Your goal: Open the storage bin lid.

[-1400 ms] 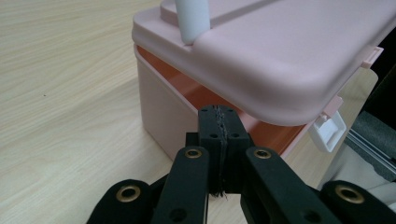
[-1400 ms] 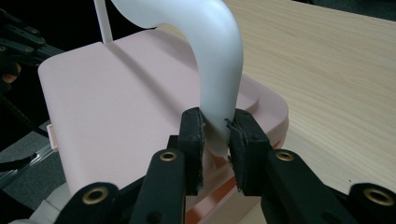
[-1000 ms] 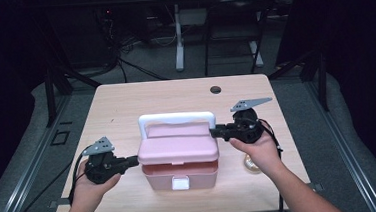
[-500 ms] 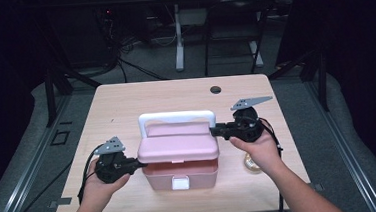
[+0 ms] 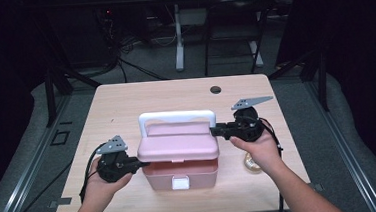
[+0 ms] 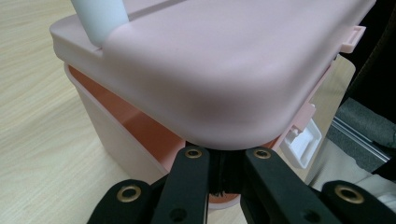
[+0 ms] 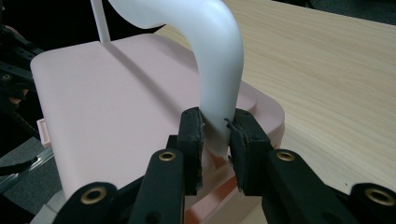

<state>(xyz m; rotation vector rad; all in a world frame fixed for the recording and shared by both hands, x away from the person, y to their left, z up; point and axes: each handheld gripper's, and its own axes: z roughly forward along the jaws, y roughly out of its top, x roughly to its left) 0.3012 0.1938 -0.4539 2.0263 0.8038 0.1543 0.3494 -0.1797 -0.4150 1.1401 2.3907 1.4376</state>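
Observation:
A pink box with a white handle stands at the middle of the table. Its lid sits lifted a little, with a gap showing the orange inside. My left gripper is at the box's left side; its jaws stand close together, tips tucked under the lid's edge. My right gripper is shut on the right leg of the handle, just above the lid. A white latch hangs on the box's front.
A small roll of tape lies on the wooden table under the right hand. A dark round hole sits near the table's far edge. Dark floor, cables and stand legs surround the table.
My left gripper has moved right across the table up to the box's left side and under the lid's edge. The right gripper has stayed on the handle.

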